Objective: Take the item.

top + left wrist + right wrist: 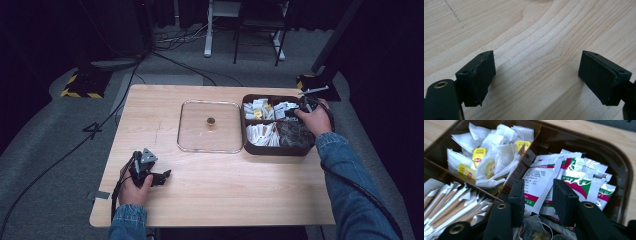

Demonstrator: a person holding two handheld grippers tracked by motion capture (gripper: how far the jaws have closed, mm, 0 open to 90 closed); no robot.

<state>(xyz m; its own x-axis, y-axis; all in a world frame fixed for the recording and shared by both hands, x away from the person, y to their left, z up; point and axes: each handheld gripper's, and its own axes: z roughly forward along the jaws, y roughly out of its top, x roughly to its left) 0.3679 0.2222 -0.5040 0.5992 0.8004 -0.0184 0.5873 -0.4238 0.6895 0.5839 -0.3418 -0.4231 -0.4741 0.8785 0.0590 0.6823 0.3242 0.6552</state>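
A white sachet with green and red print [537, 186] is being gone for: it lies on top of its stack in the far right compartment of the brown divided box [248, 146], at the table's right side. The right gripper [539, 195] is dipped into that compartment, and the sachet's lower edge is seen between its two black jaws. The jaws are partly drawn in around it, yet whether the pads are already pressing on the packet cannot be told, so a firm hold is not claimed. The angle looks chosen so that one packet can be pinched off the top without the rest being disturbed.

Around it, tea bags with yellow tags [489, 160] are heaped in the next compartment, and paper-wrapped sticks [451, 202] are laid in another.

Beside the box, the clear lid [210, 126] is set flat on the table [240, 185], presumably put aside to leave the box open.

Well apart, near the front left edge, the left gripper [536, 75] is held low over bare wood, jaws spread wide with nothing between them, apparently kept idle.
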